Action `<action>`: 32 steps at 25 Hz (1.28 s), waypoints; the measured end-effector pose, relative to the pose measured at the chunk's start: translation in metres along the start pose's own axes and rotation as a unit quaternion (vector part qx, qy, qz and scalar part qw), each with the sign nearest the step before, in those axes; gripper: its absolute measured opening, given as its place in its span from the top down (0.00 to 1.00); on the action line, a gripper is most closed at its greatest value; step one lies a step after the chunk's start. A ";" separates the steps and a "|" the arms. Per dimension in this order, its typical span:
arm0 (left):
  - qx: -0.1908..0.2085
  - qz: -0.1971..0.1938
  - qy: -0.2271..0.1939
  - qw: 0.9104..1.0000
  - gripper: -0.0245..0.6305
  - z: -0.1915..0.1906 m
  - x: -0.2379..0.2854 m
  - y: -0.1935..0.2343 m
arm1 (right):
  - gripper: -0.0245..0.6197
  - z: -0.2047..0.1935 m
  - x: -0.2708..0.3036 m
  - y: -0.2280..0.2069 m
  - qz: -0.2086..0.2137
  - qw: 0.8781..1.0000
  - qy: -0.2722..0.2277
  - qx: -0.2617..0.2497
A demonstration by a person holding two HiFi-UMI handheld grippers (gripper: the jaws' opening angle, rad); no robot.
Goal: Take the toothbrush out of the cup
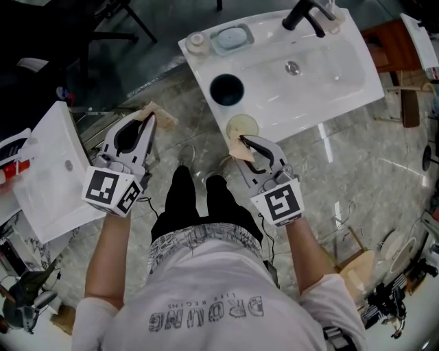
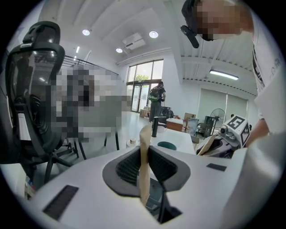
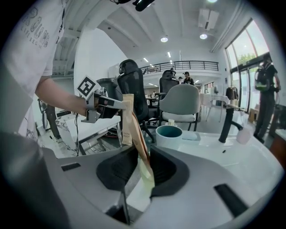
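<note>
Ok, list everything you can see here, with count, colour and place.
basin: 1, white, ahead of the person
second basin: 1, white, at the left
faucet: 1, black, back of basin
cup: 1, white outside, teal inside, on basin's left end
dish: 1, pale blue, behind cup
jar: 1, cream, left of dish
disc: 1, cream, basin's front edge
chairs: several, black or grey, around the room
strip: 1, tan, in left gripper
packet: 1, tan, in right gripper
left gripper: 1, grey, shut on strip
right gripper: 1, grey, shut on packet
shirt: 1, grey, on the person
</note>
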State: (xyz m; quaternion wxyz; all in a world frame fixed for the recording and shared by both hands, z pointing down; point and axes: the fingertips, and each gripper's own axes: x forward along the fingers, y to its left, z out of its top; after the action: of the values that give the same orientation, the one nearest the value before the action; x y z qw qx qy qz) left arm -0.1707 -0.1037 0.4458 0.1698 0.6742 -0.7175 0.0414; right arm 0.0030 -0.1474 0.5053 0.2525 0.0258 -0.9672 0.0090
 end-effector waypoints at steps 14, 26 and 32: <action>0.011 -0.016 -0.014 1.000 0.86 0.020 0.004 -0.010 | 0.90 0.020 -0.013 -0.018 -0.047 0.998 -0.035 0.012; 0.029 -0.050 -0.043 0.997 0.86 0.053 0.007 -0.024 | 0.90 0.052 -0.043 -0.029 -0.101 0.992 -0.078 0.016; 0.040 -0.072 -0.057 0.995 0.86 0.070 0.007 -0.027 | 0.90 0.068 -0.055 -0.029 -0.133 0.987 -0.091 0.014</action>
State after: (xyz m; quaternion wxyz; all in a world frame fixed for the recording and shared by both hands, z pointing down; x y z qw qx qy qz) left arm -0.1573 -0.1332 0.3777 0.1037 0.7314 -0.6737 0.0194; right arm 0.0199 -0.1755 0.4195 0.1622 0.1587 -0.9738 -0.0131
